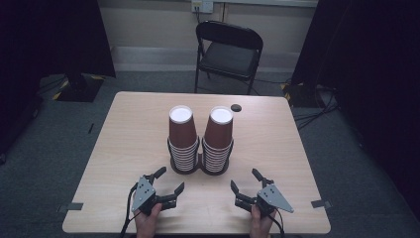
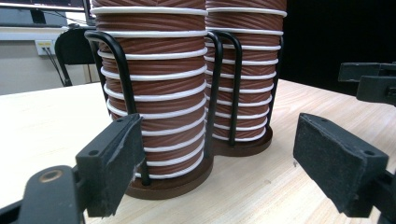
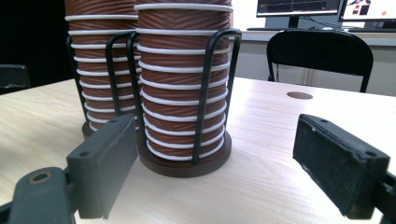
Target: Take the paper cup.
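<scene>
Where frame ends, cup stacks (image 2: 159, 70) cut off

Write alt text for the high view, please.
Two stacks of brown paper cups stand side by side in black wire holders on a wooden table. In front, the left claw and right claw are open.

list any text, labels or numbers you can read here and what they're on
No text can be read here.
The two stacks of brown paper cups are plain, with ridges and white rims.
The monitors behind the chair show content too small and blurred to read.
The wall socket has marks too small to read.
</scene>
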A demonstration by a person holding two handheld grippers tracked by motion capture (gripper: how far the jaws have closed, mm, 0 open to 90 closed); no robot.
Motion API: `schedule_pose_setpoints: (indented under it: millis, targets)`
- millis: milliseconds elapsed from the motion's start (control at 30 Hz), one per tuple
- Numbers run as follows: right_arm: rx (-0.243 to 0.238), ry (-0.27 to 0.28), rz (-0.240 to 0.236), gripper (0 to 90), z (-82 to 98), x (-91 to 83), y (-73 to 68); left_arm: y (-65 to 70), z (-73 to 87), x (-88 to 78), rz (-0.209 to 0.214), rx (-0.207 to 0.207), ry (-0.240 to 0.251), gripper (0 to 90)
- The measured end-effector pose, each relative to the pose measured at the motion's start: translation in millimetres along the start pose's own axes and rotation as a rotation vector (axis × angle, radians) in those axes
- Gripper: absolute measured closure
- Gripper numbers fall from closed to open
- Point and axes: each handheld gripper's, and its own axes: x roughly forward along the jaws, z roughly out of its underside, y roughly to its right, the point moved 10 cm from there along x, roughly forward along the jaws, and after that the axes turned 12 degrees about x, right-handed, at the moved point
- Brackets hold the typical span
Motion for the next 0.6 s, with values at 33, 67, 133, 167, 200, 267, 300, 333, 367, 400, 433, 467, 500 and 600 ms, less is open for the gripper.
schedule_pose_setpoints:
  millis: [33,67,133,167,200,267,300,333,367,400,433,467,500,600]
  targets:
    - [0.0,0.0,0.0,13.2,0.0,0.0,0.0,0.0,0.0,0.0,0.0,0.0,0.0,15.9]
    - [-0.003,0.007,0.016,13.0,-0.4,0.0,0.7,-0.1,0.1,0.0,0.0,-0.001,-0.001,16.0]
    - [-0.003,0.009,0.02,12.9,-0.5,0.3,0.9,-0.2,0.1,0.0,0.0,-0.001,-0.001,16.0]
    - [-0.004,-0.003,0.022,12.8,0.3,0.9,0.9,-0.4,0.2,-0.1,0.001,0.0,-0.002,16.0]
    - [-0.007,-0.007,0.033,12.8,0.5,1.8,1.4,-0.3,0.3,-0.1,0.002,-0.001,-0.002,16.0]
    - [-0.022,-0.034,0.071,12.9,2.4,3.6,2.7,-0.3,0.2,-0.1,0.003,0.0,-0.001,16.0]
    - [-0.022,-0.034,0.071,12.9,2.4,3.6,2.7,-0.3,0.2,-0.1,0.003,0.0,-0.001,15.9]
    - [-0.023,-0.042,0.074,13.0,3.2,3.9,2.5,-0.3,0.1,-0.2,0.002,-0.001,0.0,15.9]
    - [-0.026,-0.051,0.07,13.0,3.8,4.1,2.0,-0.4,0.0,-0.2,0.001,0.0,0.0,16.0]
    - [-0.024,-0.054,0.078,13.1,4.0,4.0,2.8,0.2,0.0,0.1,0.003,-0.003,-0.001,15.9]
    - [-0.02,-0.061,0.07,13.4,4.3,4.3,2.9,0.7,0.0,0.3,0.006,-0.003,-0.001,15.8]
    - [-0.013,-0.067,0.056,13.4,4.7,4.5,2.3,0.8,0.1,0.4,0.004,0.0,-0.003,15.8]
    - [0.0,-0.075,0.026,13.7,5.0,5.3,0.9,0.8,0.1,0.4,0.004,0.001,-0.004,15.8]
    - [0.034,-0.095,0.017,16.6,4.6,8.6,1.1,0.7,-0.2,0.1,0.002,0.0,0.0,15.8]
